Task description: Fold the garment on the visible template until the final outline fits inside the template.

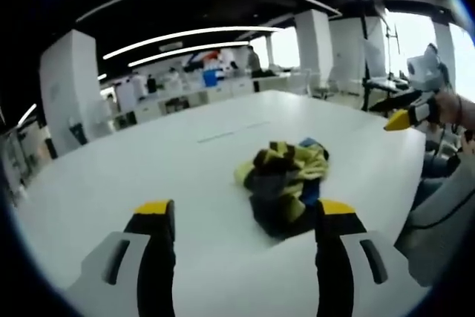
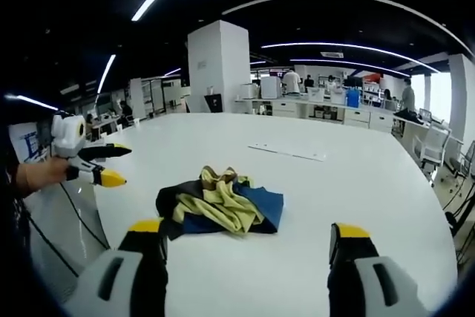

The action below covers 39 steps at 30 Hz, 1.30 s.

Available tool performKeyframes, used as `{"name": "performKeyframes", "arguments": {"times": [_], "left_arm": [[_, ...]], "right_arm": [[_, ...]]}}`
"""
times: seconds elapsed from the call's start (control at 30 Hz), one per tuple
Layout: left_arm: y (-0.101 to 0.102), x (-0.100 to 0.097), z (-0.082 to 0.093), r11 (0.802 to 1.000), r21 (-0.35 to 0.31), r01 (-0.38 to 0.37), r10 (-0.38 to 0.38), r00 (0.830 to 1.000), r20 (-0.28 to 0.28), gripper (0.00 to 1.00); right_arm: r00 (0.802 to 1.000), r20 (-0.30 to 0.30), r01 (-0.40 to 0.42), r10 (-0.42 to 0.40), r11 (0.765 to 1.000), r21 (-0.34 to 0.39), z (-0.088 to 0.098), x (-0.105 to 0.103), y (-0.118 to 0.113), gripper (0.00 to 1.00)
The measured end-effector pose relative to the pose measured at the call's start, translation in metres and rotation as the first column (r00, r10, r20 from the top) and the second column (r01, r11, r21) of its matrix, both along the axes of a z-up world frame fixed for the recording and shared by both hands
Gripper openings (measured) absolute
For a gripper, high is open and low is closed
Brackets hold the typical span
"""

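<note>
A crumpled yellow, black and blue fabric garment [image 1: 283,180] lies bunched on the broad white desk [image 1: 185,154], just ahead of the left tool [image 1: 245,220] and slightly toward its right jaw, nearly touching that jaw's yellow tip. Seen from the right tool [image 2: 245,239], the heap sits ahead between the jaws, nearer the left one. Both tools stand wide apart and carry nothing. The left tool looks nearer. The heap's long axis cannot be told; faint markings [image 2: 288,151] lie beyond it. No fold appears begun.
</note>
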<state>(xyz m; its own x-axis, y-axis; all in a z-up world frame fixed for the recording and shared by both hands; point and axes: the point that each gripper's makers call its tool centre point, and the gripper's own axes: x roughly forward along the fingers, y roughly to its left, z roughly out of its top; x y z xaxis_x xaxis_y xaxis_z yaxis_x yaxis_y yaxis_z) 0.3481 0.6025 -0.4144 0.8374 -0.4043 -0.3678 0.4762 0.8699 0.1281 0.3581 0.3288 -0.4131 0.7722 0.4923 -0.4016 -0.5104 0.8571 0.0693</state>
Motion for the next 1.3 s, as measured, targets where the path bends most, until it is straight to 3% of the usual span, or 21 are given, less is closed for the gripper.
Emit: {"name": "performKeyframes", "arguments": {"times": [0.17, 0.27, 0.33, 0.43, 0.57, 0.7, 1.03, 1.3], "left_arm": [[-0.006, 0.004, 0.004, 0.998, -0.025, 0.052, -0.052, 0.999, 0.014, 0.68], [-0.008, 0.008, -0.002, 0.996, -0.047, 0.07, -0.07, 0.998, -0.003, 0.65], [-0.008, 0.012, -0.007, 0.996, -0.025, 0.084, -0.084, 0.996, -0.009, 0.65], [-0.011, 0.014, -0.005, 0.994, -0.032, 0.103, -0.104, 0.995, -0.013, 0.62], [-0.02, 0.019, -0.01, 0.99, -0.018, 0.139, -0.139, 0.99, -0.024, 0.58], [-0.025, 0.024, -0.017, 0.987, -0.025, 0.16, -0.161, 0.986, -0.032, 0.54], [-0.044, 0.035, -0.025, 0.975, -0.058, 0.212, -0.216, 0.975, -0.059, 0.38], [-0.053, 0.043, -0.038, 0.973, -0.071, 0.222, -0.227, 0.97, -0.088, 0.31]], "right_arm": [[0.999, -0.005, -0.034, 0.034, 0.999, 0.027, 0.002, 0.007, 0.014, 0.83], [0.999, -0.006, -0.039, 0.039, 0.999, 0.028, 0.002, 0.014, 0.02, 0.81], [0.999, 0.002, -0.05, 0.05, 0.998, 0.025, 0.002, 0.019, 0.024, 0.78], [0.999, 0.001, -0.048, 0.048, 0.998, 0.034, 0.002, 0.024, 0.025, 0.72], [0.999, 0.001, -0.054, 0.054, 0.998, 0.021, -0.003, 0.033, 0.027, 0.52], [0.998, -0.017, -0.053, 0.055, 0.996, 0.07, -0.009, 0.044, 0.029, 0.48], [0.995, -0.022, -0.102, 0.101, 0.994, -0.026, -0.034, 0.067, 0.035, 0.23], [0.991, -0.02, -0.131, 0.13, 0.988, -0.085, -0.051, 0.084, 0.04, 0.16]]}}
